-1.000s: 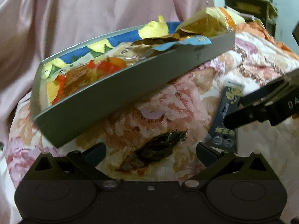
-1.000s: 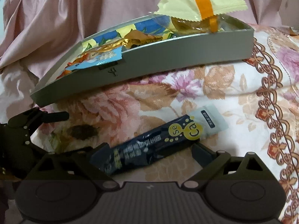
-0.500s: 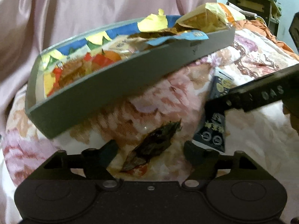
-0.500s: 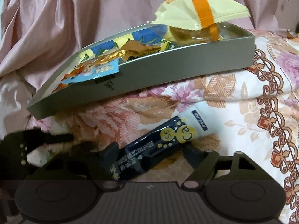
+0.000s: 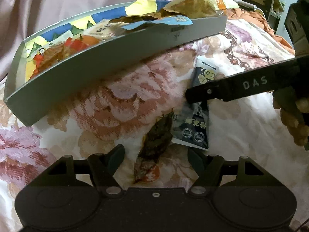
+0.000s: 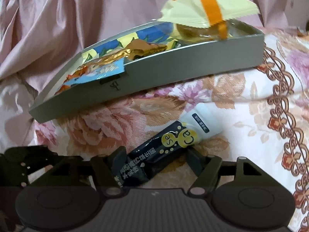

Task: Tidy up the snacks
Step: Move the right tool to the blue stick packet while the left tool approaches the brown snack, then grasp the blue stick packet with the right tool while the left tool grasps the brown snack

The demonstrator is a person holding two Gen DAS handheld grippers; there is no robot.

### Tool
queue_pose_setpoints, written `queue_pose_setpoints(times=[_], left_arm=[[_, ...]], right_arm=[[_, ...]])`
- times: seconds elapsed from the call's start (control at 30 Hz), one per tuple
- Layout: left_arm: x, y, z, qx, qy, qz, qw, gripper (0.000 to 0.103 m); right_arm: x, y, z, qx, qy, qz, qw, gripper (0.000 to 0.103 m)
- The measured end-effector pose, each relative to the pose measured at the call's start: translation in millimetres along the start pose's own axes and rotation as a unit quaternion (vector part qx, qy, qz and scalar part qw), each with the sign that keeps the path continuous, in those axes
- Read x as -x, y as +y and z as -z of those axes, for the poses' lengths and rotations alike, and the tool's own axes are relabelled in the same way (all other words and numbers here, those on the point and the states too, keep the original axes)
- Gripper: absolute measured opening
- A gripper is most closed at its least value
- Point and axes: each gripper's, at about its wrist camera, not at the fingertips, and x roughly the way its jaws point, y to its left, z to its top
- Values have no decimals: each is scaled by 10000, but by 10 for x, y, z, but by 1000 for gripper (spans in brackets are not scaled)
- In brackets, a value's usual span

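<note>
Dark stick sachet [image 6: 166,154], yellow "Ca" dots, pale far end: lies on floral bedspread [image 6: 251,100] in front of the grey tray, its dark end between the spread fingers of the right gripper [image 6: 155,159], contact not discernible. Brown leaf-shaped wrapper [image 5: 156,137]: on the bedspread just left of the sachet, between the spread fingers of the left gripper [image 5: 155,154], not pinched. Grey tray [image 5: 96,65]: tilted on a bedspread fold, holding assorted packets, among them a pale yellow, orange-striped packet [image 6: 208,5] at its right end and a blue-edged packet [image 6: 100,71] overhanging the front rim. Pink cloth [image 6: 77,9] behind the tray
</note>
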Motion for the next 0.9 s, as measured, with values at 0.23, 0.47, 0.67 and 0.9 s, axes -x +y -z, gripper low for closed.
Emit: queue_pose_setpoints(times=[0.23,0.47,0.67,0.9], left_arm=[[90,-3,9,499,165,-225,9984,55],[273,-139,197,1136,341,-320,9924,51],[435,-210,374,1754,376,-187,9836,51],[375,-268,346,1514,399,-295,9872,59]], right_arm=[[0,94,42,251,-33,106,9996,67],[93,140,94,429,438,11,9981,55],[256,169,176,604,916,288,9935,56],[171,211,255,494,874,235,9947,81]])
